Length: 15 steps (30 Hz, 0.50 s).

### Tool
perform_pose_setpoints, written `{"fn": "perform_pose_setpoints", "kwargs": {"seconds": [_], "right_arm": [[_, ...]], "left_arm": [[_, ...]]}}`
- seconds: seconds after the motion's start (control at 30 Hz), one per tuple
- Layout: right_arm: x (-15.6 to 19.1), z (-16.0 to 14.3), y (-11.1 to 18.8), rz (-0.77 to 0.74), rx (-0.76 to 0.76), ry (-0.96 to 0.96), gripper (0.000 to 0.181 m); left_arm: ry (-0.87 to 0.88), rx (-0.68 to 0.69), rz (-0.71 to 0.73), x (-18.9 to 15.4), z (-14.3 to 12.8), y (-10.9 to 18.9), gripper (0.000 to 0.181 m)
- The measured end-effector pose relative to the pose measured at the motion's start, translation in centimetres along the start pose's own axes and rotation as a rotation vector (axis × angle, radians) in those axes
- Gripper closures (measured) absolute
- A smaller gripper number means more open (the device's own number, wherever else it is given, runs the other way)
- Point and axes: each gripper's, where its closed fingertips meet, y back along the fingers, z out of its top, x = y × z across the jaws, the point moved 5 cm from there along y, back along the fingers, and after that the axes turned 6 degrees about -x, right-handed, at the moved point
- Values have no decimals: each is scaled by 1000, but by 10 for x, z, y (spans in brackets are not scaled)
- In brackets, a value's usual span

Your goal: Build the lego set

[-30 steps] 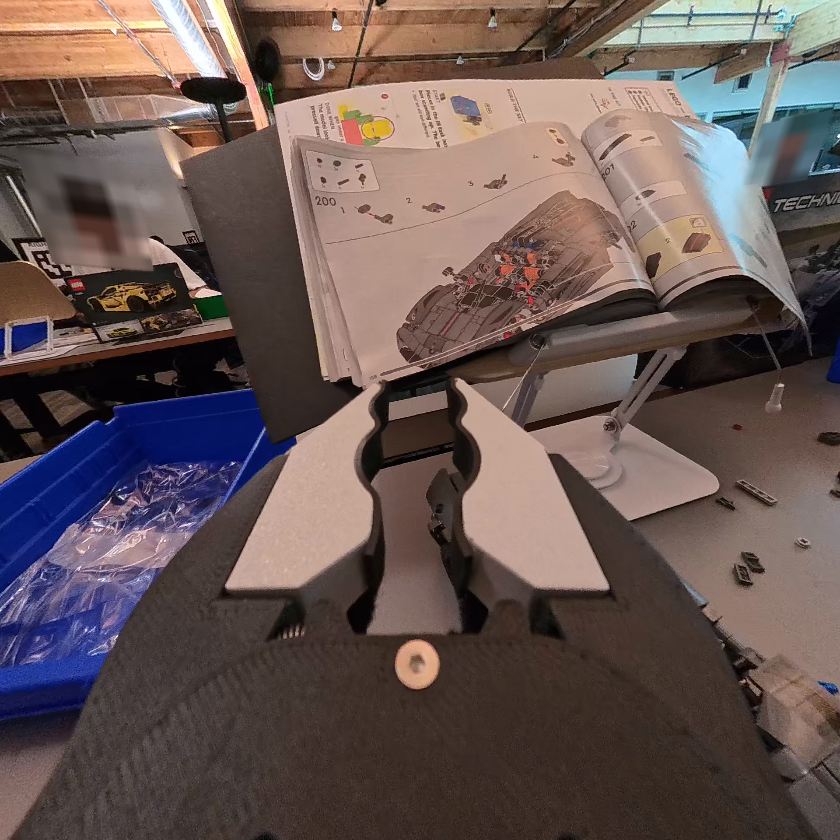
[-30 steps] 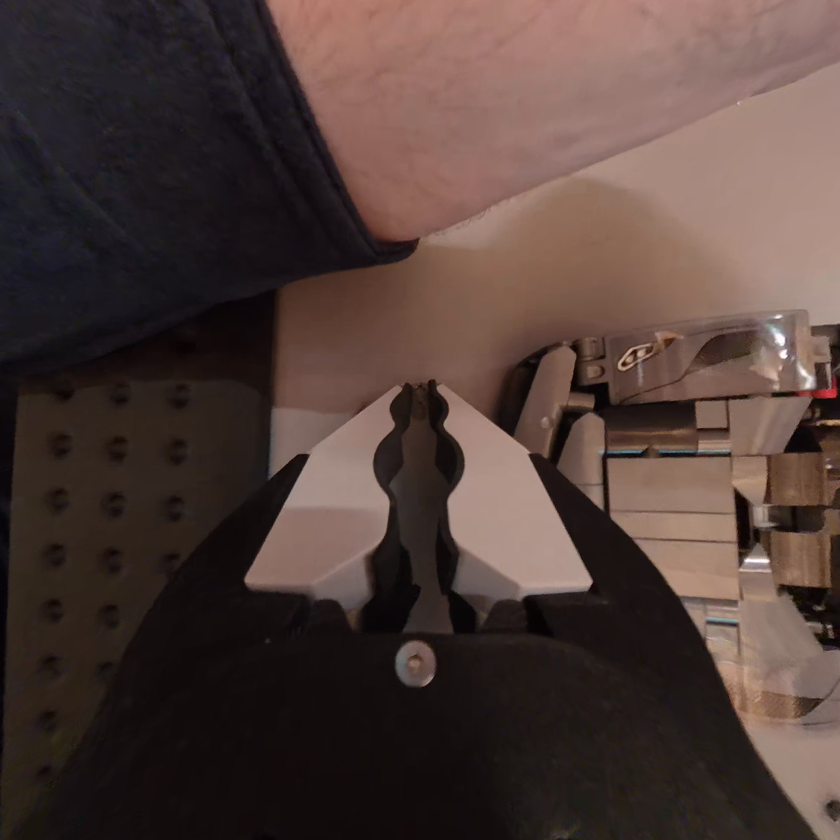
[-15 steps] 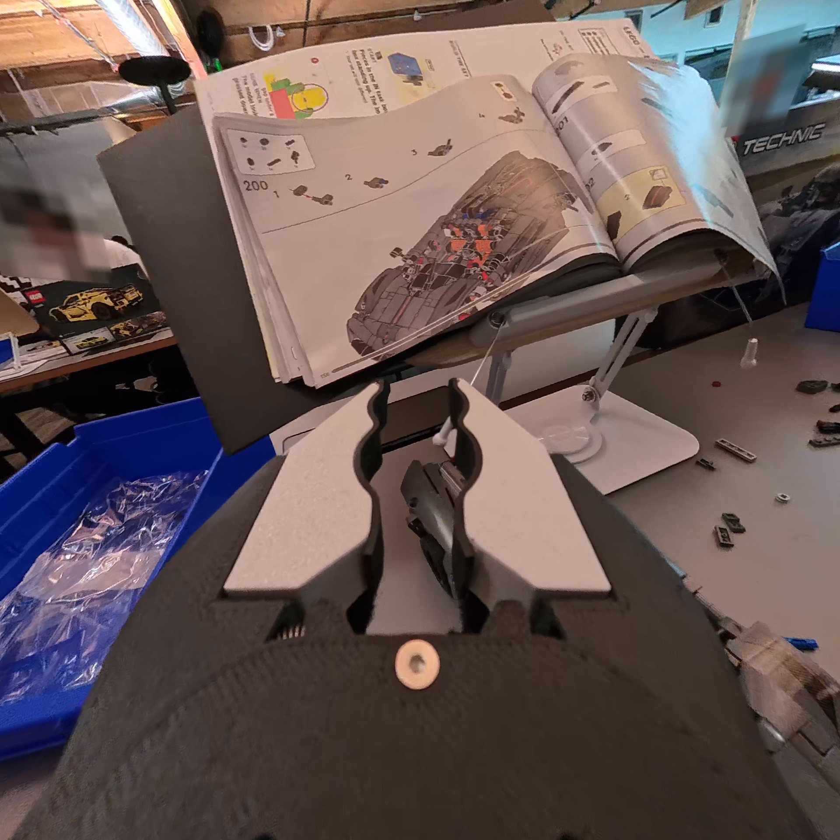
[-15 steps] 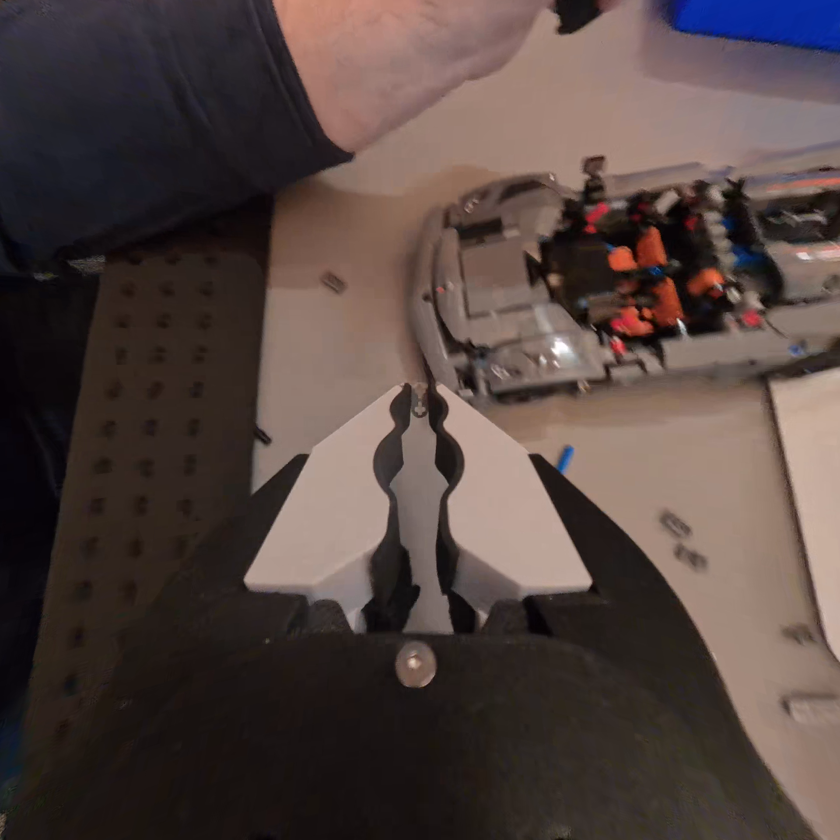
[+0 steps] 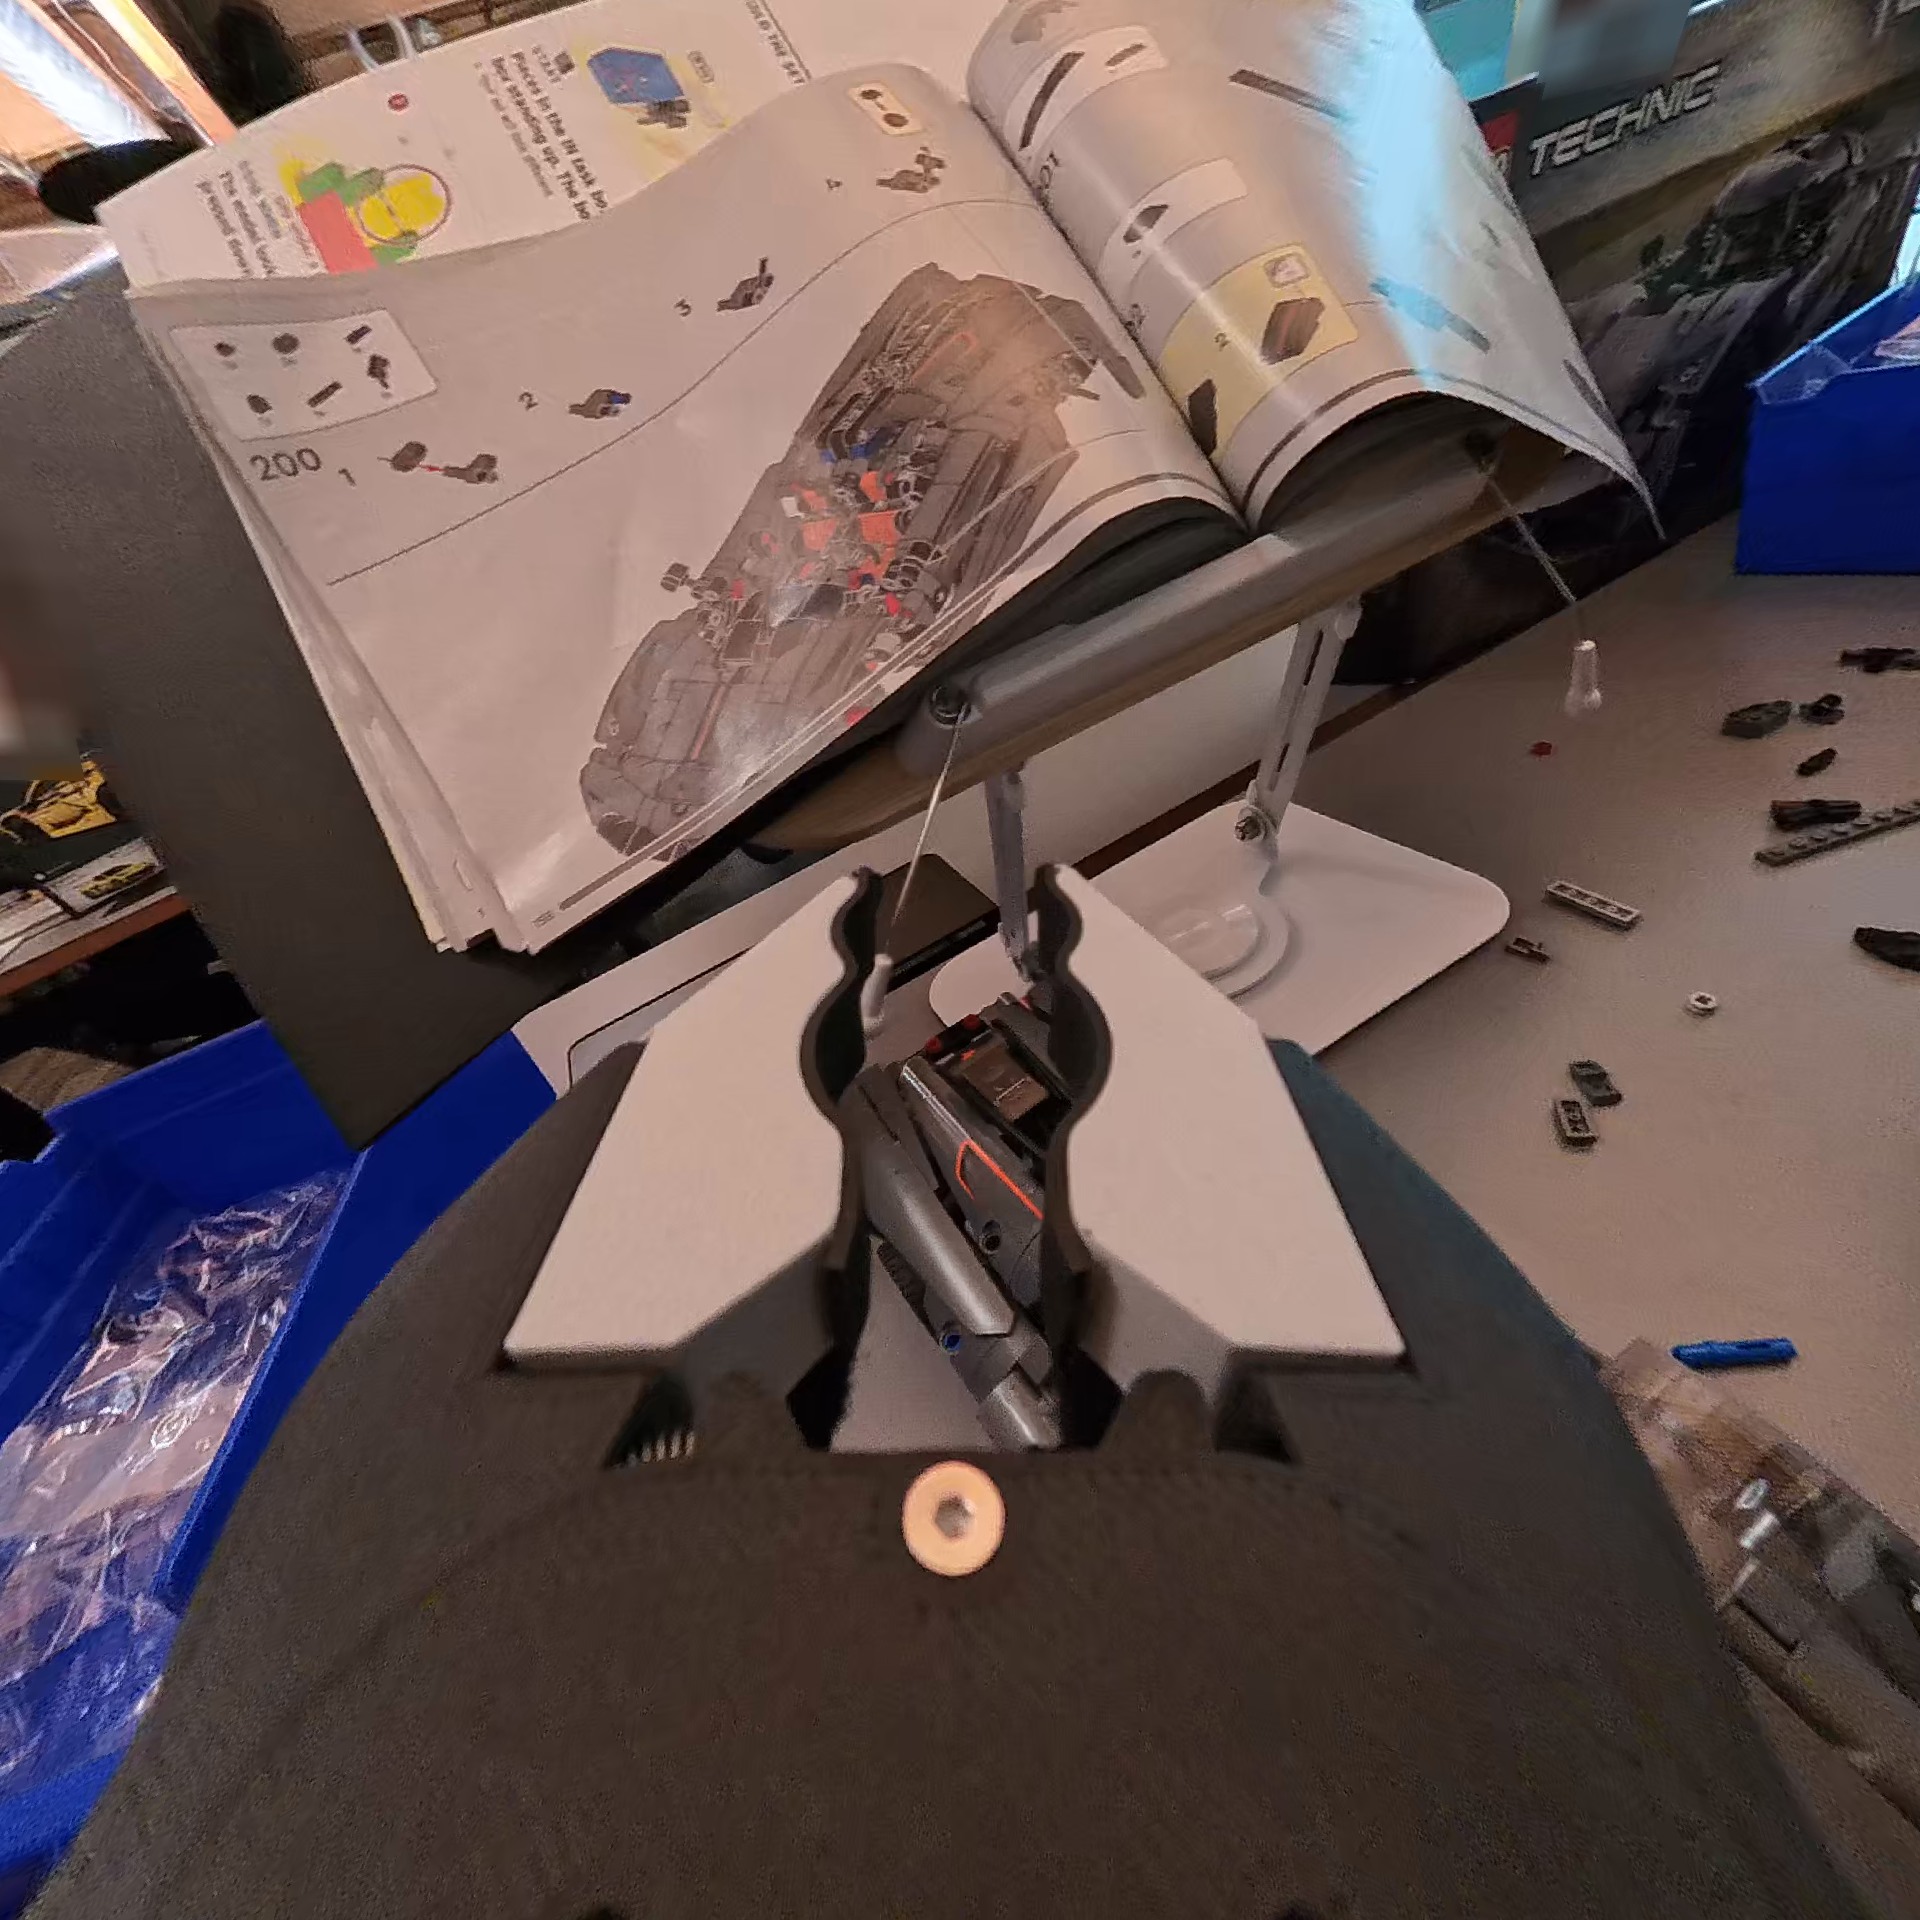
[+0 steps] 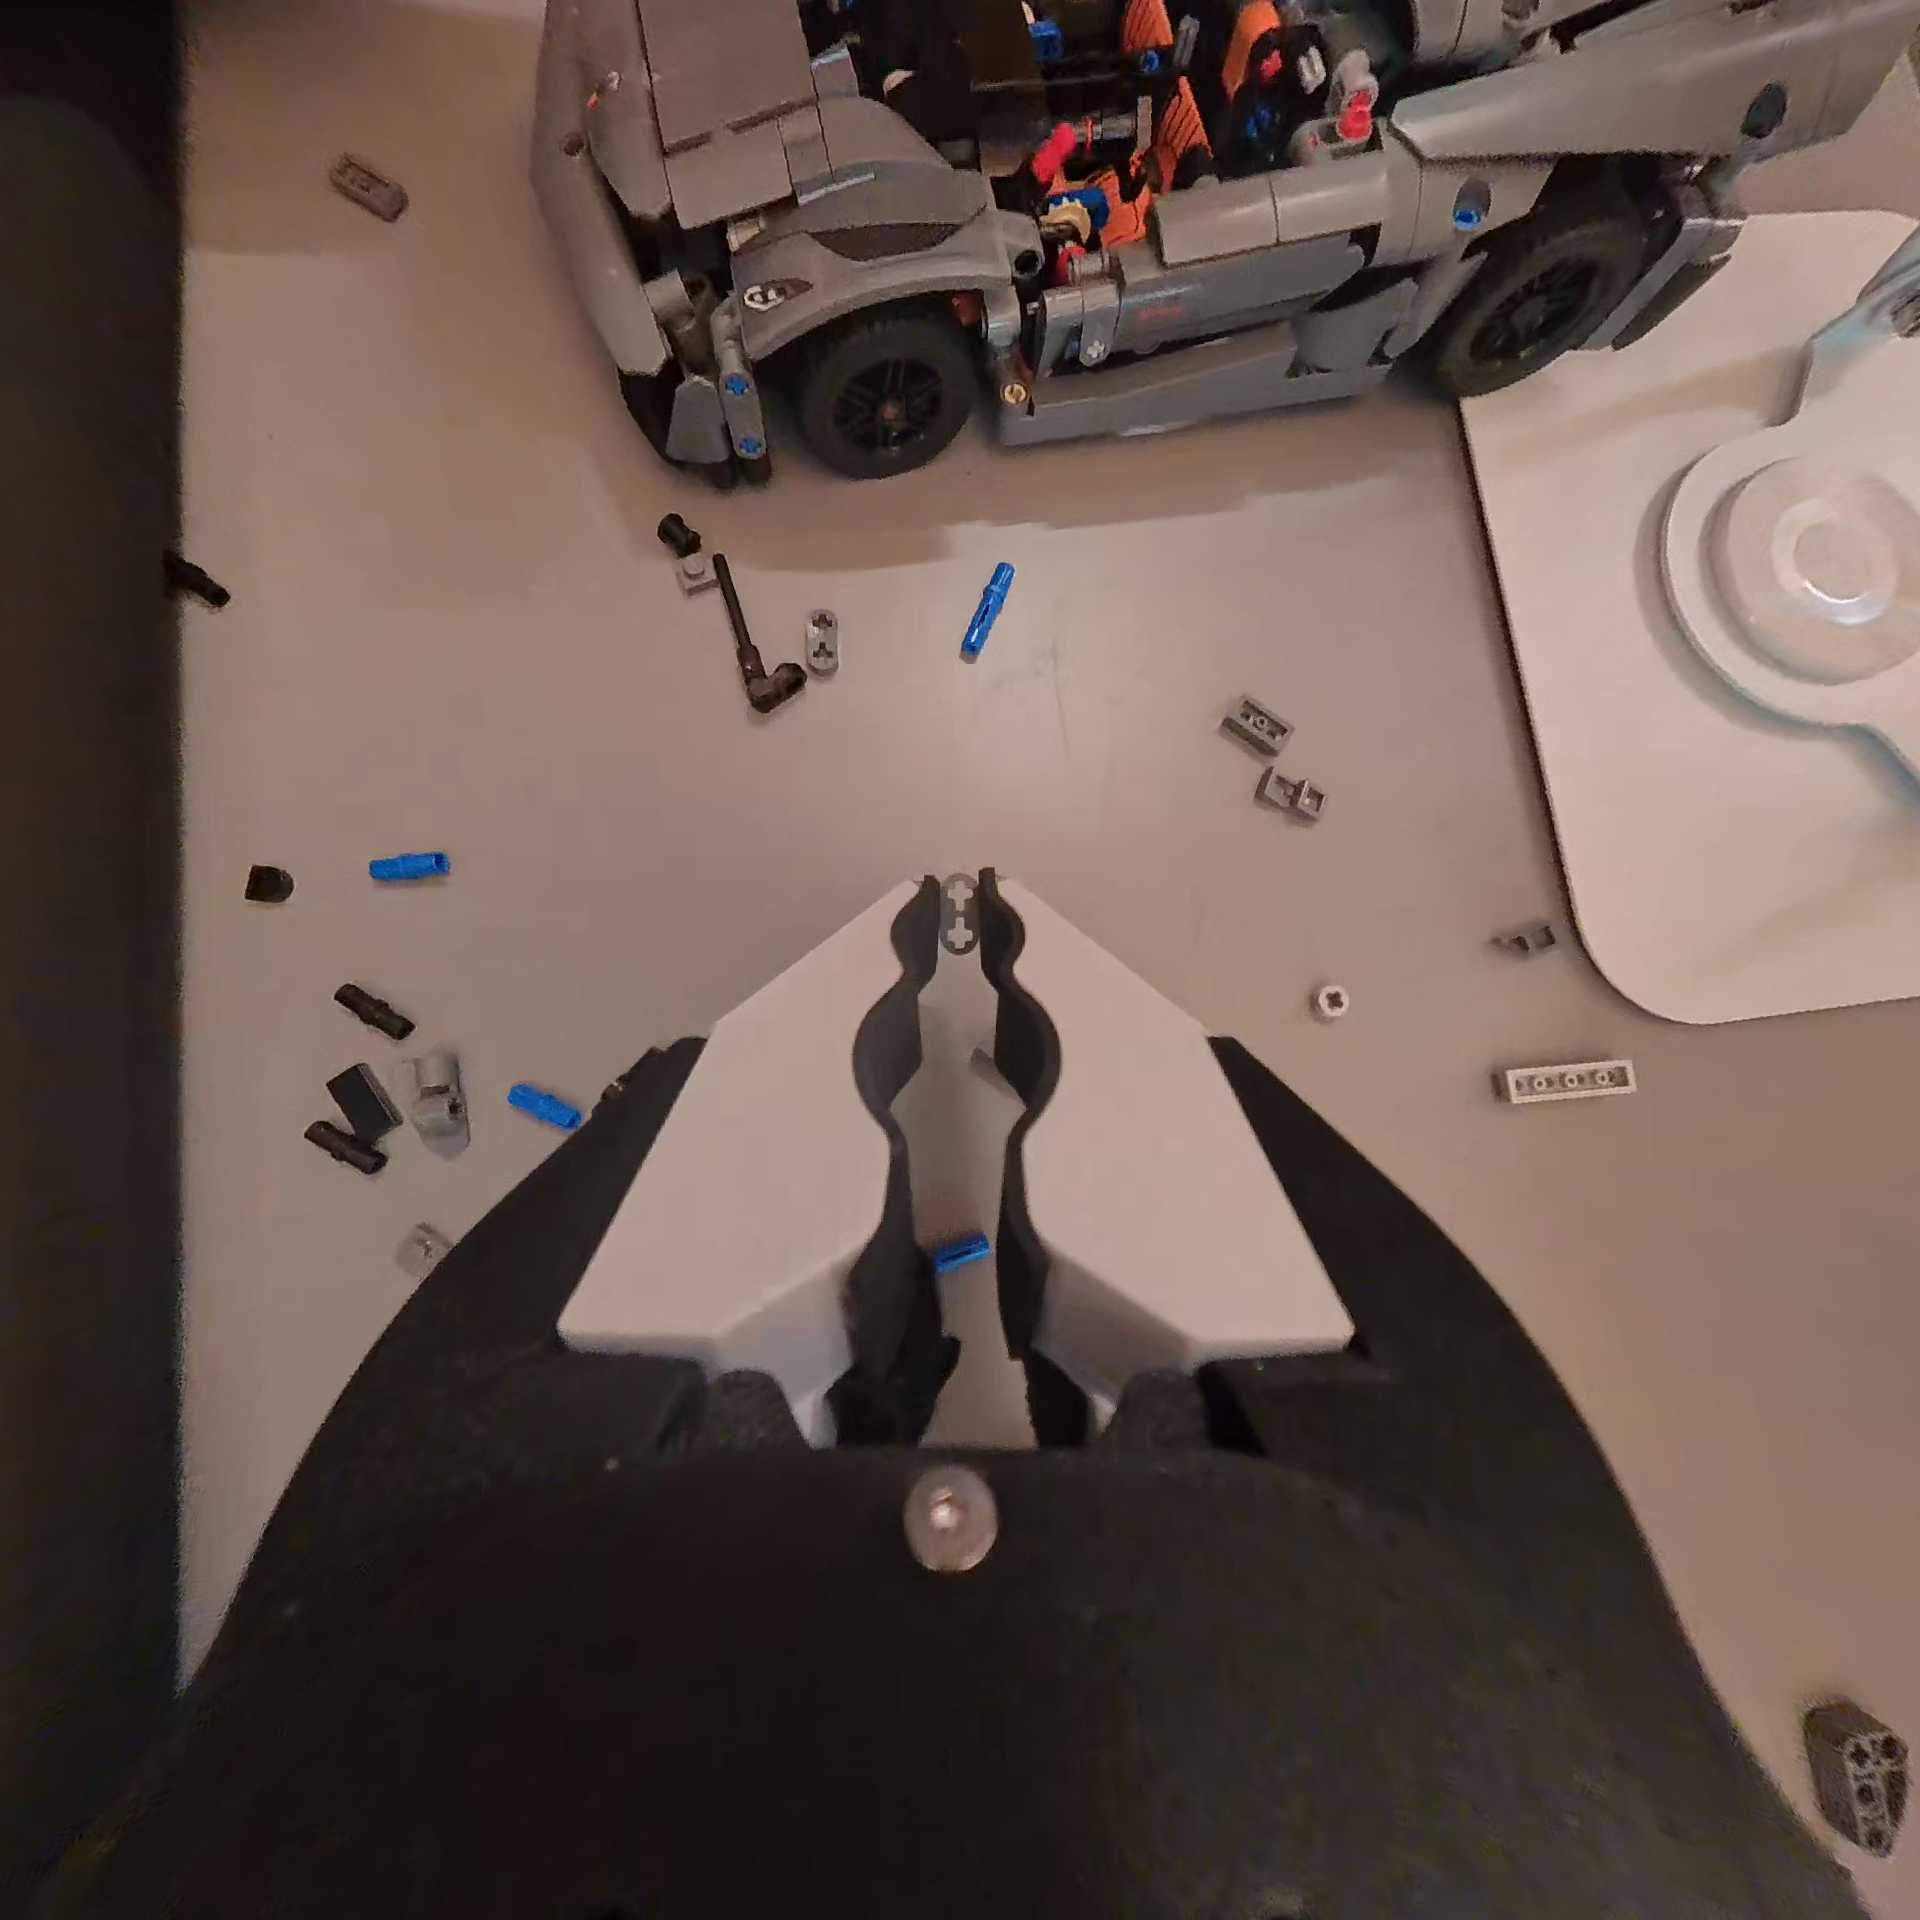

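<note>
Grey fingers of the right gripper (image 6: 958, 883) pinch a small grey two-hole connector (image 6: 960, 912) above the tabletop (image 6: 1091, 665), likely bound for the car model (image 6: 1091, 208) beyond, while the left gripper (image 5: 956, 883) gapes, holding nothing, toward the instruction book (image 5: 727, 436).

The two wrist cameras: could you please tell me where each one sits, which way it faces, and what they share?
Left wrist view: sits on the left hand-held gripper, tilted up and forward at the instruction book on its stand; its own fingers, set apart, show a grey lego piece between them.
Right wrist view: sits on the right hand-held gripper, looking down at the table and lego car; its tips pinch a small grey link.
Shared: the stand's white base and loose pieces on the table.
</note>
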Motion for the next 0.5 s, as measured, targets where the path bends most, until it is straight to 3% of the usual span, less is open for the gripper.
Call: {"fn": "perform_pose_setpoints", "kwargs": {"seconds": [0.13,0.5], "right_arm": [[1,-4,2,25,-23,-48,177],[-4,20,33,221,-397,-306,177]], "left_arm": [[-75,-59,-93,-24,13,-3,126],[-439,-118,-376,-131,41,-4,126]]}}
